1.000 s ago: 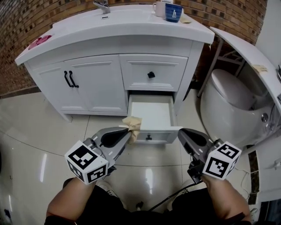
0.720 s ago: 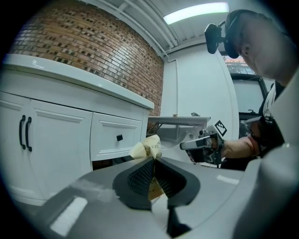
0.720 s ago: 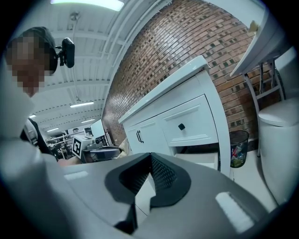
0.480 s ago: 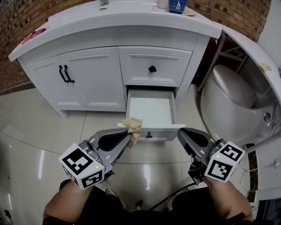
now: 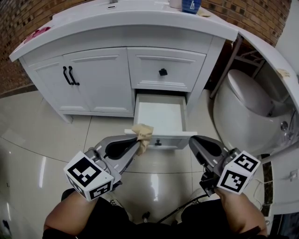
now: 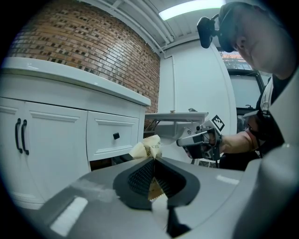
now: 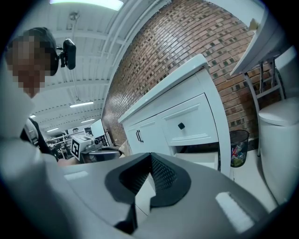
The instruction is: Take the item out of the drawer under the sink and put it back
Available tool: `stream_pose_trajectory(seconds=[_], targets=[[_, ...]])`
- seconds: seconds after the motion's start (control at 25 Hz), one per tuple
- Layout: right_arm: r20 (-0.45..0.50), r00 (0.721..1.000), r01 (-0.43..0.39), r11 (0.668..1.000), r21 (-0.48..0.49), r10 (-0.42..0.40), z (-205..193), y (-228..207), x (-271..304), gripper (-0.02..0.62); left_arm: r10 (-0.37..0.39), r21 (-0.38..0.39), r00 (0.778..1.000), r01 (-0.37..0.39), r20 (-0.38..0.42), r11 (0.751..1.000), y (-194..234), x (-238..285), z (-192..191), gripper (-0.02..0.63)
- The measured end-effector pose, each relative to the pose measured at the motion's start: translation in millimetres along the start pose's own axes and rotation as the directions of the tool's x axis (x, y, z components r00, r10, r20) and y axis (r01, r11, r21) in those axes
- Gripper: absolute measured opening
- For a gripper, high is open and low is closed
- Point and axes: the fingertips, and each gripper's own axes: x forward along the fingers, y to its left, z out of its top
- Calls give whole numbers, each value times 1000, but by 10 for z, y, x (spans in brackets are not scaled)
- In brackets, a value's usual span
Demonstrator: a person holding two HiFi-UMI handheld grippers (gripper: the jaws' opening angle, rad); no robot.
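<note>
Tan crumpled paper packet (image 5: 142,132) sits pinched between the left gripper's (image 5: 138,144) closed fingertips and sticks out just beyond them, near the open drawer (image 5: 161,114). It looks light, soft and crushable; its gathered edge is best held gently. The right gripper's (image 5: 193,140) fingers meet, empty.

Before you, glossy floor tiles (image 5: 42,154) carry a white vanity (image 5: 98,84), its lower drawer (image 5: 161,116) open, blue cup (image 5: 191,5) on top.

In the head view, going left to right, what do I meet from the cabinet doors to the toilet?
Black door handles → tan packet → upper drawer's knob → toilet.
</note>
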Motion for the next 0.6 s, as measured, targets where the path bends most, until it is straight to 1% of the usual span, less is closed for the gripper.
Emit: stream_pose_trajectory(seconds=[0.2, 0.6], targets=[[-4, 1000, -1, 1000, -4, 1, 1, 10, 2, 3, 3, -7, 1000, -3, -9, 1000, 0, 8, -27, 14], [-26, 1000, 8, 1000, -6, -9, -81, -26, 39, 3, 16, -10, 1000, -16, 9, 1000, 31, 10, -2, 15]])
